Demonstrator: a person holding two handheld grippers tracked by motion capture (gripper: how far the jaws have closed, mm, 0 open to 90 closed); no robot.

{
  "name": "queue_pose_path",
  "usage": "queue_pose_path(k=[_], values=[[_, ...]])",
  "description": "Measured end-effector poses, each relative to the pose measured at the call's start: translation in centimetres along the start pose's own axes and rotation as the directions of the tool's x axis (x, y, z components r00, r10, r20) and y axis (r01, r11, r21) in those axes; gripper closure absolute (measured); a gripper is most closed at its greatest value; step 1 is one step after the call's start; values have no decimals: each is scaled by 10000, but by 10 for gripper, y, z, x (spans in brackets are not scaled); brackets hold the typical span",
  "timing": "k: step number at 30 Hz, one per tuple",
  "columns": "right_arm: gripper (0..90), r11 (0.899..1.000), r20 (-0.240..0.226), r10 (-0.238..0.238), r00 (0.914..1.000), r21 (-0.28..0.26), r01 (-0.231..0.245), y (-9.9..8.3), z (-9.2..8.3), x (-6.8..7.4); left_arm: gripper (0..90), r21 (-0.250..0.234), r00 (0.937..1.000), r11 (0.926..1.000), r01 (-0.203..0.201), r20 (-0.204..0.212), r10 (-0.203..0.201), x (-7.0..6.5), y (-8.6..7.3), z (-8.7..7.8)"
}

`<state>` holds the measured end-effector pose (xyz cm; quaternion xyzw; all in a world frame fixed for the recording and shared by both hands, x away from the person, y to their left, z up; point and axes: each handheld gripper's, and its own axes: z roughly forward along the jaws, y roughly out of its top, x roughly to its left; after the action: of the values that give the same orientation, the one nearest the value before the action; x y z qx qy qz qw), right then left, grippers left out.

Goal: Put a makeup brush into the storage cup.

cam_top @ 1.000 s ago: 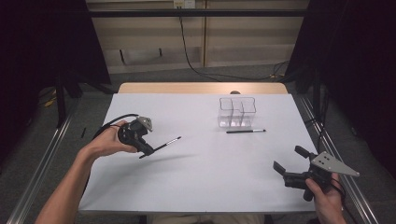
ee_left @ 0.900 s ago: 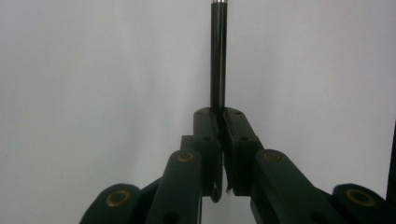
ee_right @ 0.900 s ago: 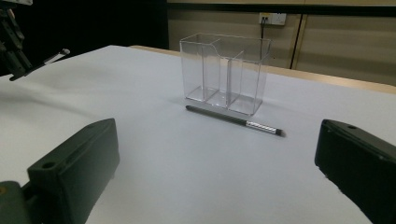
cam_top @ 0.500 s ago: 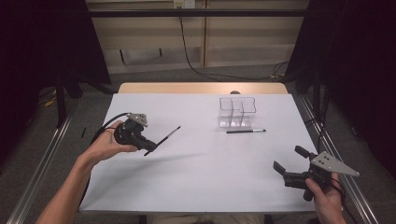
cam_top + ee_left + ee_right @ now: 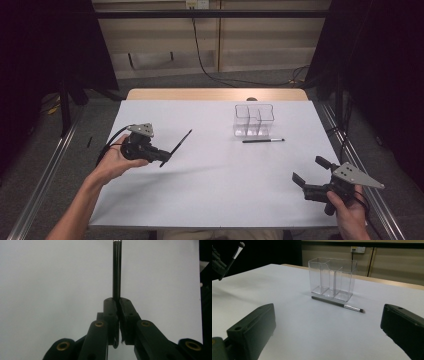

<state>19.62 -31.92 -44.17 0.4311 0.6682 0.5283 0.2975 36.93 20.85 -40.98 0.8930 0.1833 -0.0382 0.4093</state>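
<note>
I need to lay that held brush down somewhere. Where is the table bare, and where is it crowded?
Bare: the wide white stretch between the left claw, the right claw and the lying brush. Crowded: only around the clear organizer, with that brush right beside it.

No text, label, brand, number or sign can be read in these pictures — not on the white table (image 5: 215, 190), not on the clear plastic organizer (image 5: 332, 277), and not on the two slim black brushes (image 5: 337, 303).
</note>
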Motion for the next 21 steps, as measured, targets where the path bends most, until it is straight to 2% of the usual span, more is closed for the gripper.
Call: queue_pose_path(k=[3, 5, 7, 9, 10, 11, 12, 17, 19, 21], values=[[0, 10000, -25, 23, 10000, -2, -23, 0, 0, 0, 845, -435, 9999, 9990, -64, 111, 69, -4, 0, 2], [0, 10000, -42, -19, 10000, 37, 20, 0, -1, 0, 845, -620, 10000, 9981, 27, 10, -27, -6, -1, 3], [0, 10000, -42, 24, 10000, 20, -24, 0, -1, 0, 845, -668, 9998, 9977, -134, -120, 126, -8, -1, 4], [0, 10000, -46, 3, 10000, 8, -3, 0, -1, 0, 845, -1027, 10000, 9947, -15, -71, 8, -11, -1, 5], [0, 10000, -46, 3, 10000, 8, -3, 0, -1, 0, 845, -1065, 9999, 9943, -57, -132, 44, -11, -1, 4], [0, 10000, -46, 8, 10000, 6, -8, 0, -1, 0, 845, -1190, 10000, 9929, 17, 53, -11, -12, -2, 4], [0, 10000, -46, 6, 10000, 9, -6, 0, -1, 0, 845, -1285, 10000, 9917, -38, 45, 44, -12, -3, 4], [0, 9999, -68, -97, 9999, 31, 97, 0, 0, 0, 845, -1613, 9998, 9868, -118, -178, 90, -17, -6, 7], [0, 10000, -57, -81, 10000, 27, 81, 0, 0, 0, 845, -1824, 9999, 9832, -57, -115, 37, -18, -6, 8], [0, 9999, -65, -104, 9999, 37, 105, 0, 0, 0, 845, -1856, 9998, 9826, 39, -171, -72, -19, -6, 9]])
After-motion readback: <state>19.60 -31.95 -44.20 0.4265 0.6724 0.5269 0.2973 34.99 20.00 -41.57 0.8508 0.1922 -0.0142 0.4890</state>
